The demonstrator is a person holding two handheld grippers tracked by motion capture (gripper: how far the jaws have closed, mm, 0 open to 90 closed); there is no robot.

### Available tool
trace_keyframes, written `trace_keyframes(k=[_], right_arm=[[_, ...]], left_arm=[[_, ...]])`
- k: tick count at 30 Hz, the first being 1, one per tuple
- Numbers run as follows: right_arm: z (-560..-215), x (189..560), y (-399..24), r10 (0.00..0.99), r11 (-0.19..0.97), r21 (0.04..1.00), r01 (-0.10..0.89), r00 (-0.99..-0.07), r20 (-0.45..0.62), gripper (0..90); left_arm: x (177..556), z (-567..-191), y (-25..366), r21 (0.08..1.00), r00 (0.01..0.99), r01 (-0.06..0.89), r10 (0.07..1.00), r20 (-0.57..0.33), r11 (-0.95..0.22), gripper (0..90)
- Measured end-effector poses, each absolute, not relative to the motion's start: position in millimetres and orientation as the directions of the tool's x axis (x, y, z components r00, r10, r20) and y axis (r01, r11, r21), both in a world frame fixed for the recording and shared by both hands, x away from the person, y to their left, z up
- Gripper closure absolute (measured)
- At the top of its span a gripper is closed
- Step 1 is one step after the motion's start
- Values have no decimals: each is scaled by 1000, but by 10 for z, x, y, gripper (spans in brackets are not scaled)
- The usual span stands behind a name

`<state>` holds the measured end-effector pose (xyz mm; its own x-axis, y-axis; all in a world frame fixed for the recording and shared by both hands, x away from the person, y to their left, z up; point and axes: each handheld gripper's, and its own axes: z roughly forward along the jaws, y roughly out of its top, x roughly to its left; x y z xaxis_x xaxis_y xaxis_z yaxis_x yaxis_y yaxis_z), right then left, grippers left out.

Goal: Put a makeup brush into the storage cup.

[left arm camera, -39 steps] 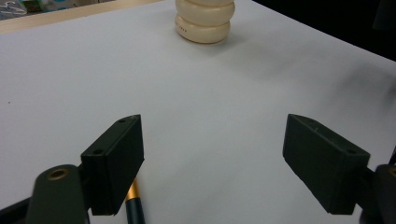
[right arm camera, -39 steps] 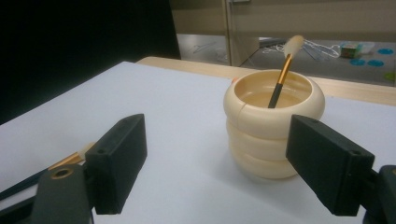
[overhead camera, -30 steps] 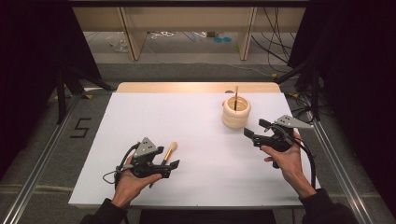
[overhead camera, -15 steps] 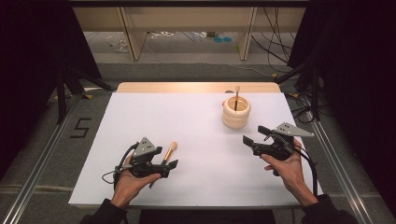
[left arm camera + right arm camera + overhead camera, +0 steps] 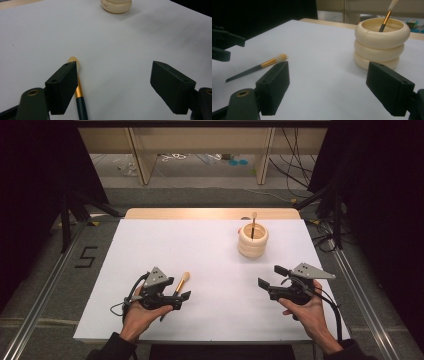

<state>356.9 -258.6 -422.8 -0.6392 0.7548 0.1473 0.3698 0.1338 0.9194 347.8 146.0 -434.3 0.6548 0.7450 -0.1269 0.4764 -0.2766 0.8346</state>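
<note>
A makeup brush [image 5: 180, 283] with a dark handle, gold ferrule and pale bristles lies flat on the white table [image 5: 200, 245]. My left gripper [image 5: 181, 300] stands open at its handle end. In the left gripper view the brush [image 5: 80, 96] runs beside and partly under the left jaw, outside the open gripper's [image 5: 115, 80] gap. A cream ringed holder [image 5: 252, 241] stands at the back right with a second brush [image 5: 253, 222] upright in it. My right gripper [image 5: 272, 276] is open in front of the holder [image 5: 379, 45], holding nothing.
In the right gripper view the lying brush [image 5: 258, 67] is off to the left, with the left gripper [image 5: 224, 46] at the frame's edge. A wooden strip [image 5: 210, 213] borders the table's far side. Metal rails [image 5: 360, 295] flank the table.
My right gripper has drawn back from the holder toward the near edge and a little left. The left gripper has hardly moved. Both stay open.
</note>
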Motion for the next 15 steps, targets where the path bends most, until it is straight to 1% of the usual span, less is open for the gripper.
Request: trace_keyframes(k=[1, 5, 6, 7, 9, 11, 13, 15], right_arm=[[-4230, 3549, -2584, 750, 152, 917, 368, -647, 136, 196], [-4250, 3496, -2559, 740, 155, 924, 351, -661, 127, 193], [-4243, 3477, -2563, 736, 164, 918, 361, -664, 130, 193], [-4246, 3464, -2563, 741, 176, 917, 358, -661, 116, 193], [-4257, 3447, -2556, 739, 165, 921, 352, -663, 121, 192], [-4252, 3420, -2557, 738, 177, 917, 358, -665, 117, 190], [-4250, 3405, -2553, 737, 185, 915, 359, -667, 113, 185], [-4255, 3388, -2543, 736, 190, 915, 355, -669, 107, 175]], left_arm=[[3477, -4342, 1462, 833, 653, 478, 747, -125, -279, 219], [3485, -4340, 1474, 825, 657, 478, 746, -108, -301, 220], [3488, -4343, 1475, 824, 656, 480, 747, -108, -302, 220], [3489, -4344, 1477, 821, 656, 481, 747, -105, -307, 221], [3491, -4356, 1478, 818, 651, 483, 753, -96, -313, 222], [3485, -4373, 1471, 820, 639, 488, 762, -104, -298, 224], [3493, -4374, 1501, 808, 646, 491, 758, -88, -325, 224], [3500, -4380, 1504, 810, 643, 489, 761, -84, -323, 224]])
